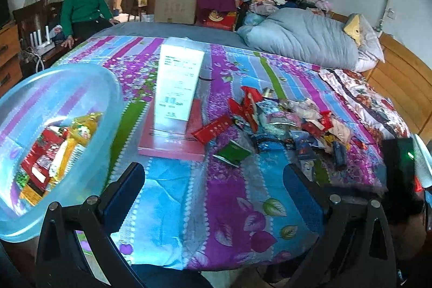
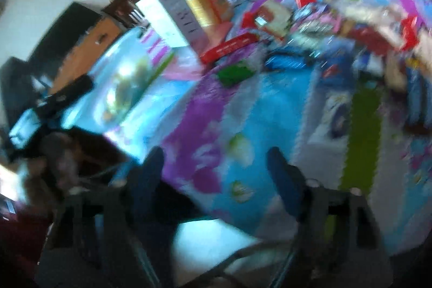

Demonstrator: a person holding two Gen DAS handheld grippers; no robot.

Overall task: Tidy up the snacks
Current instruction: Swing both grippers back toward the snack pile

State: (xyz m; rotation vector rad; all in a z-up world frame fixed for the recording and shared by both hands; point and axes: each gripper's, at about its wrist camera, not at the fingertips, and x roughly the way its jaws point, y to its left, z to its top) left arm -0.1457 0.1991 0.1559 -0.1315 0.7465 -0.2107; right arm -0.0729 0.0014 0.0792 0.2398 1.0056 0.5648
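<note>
Left wrist view shows my left gripper (image 1: 213, 180) spread apart, empty, over the bedspread (image 1: 167, 196); snack pile (image 1: 291, 123) lies at two o'clock, blue basin (image 1: 54, 88) at nine. My right gripper (image 2: 216, 163) gapes empty too.

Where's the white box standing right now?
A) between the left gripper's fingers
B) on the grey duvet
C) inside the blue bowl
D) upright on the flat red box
D: in the left wrist view the white box stands upright on the flat red box, apart from the blue bowl, which holds only packets, and well beyond the empty left gripper.
</note>
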